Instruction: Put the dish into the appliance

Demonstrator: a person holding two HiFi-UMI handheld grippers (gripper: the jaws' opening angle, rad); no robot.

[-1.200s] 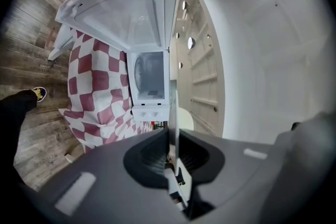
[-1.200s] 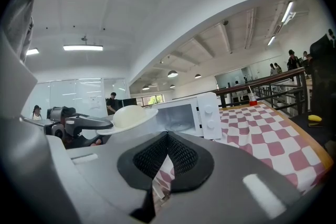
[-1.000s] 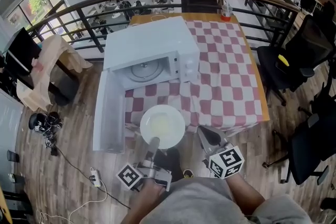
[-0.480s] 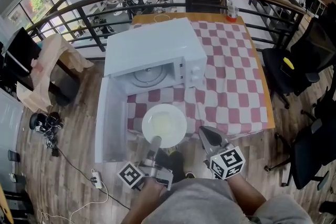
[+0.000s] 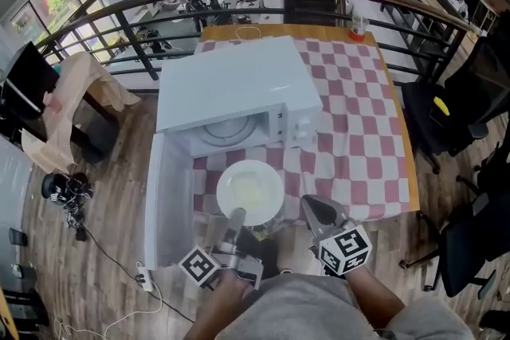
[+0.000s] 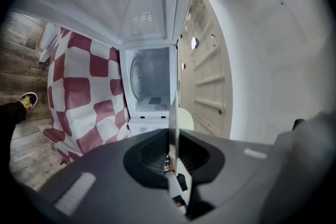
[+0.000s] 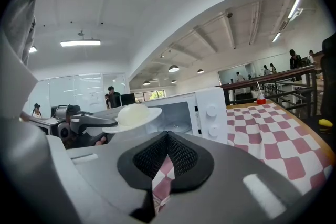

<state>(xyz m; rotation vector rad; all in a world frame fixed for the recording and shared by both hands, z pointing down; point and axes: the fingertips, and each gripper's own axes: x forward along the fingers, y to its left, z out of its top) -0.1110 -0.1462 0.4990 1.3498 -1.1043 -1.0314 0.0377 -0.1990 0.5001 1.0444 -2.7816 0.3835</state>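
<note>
Left gripper is closed on the rim of the dish, holding it level before the open microwave. Right gripper, jaws together and empty, hovers just beside the dish.

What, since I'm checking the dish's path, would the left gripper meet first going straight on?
Likely the open microwave cavity: the left gripper, shut on the plate, points into it. Depth unclear.
</note>
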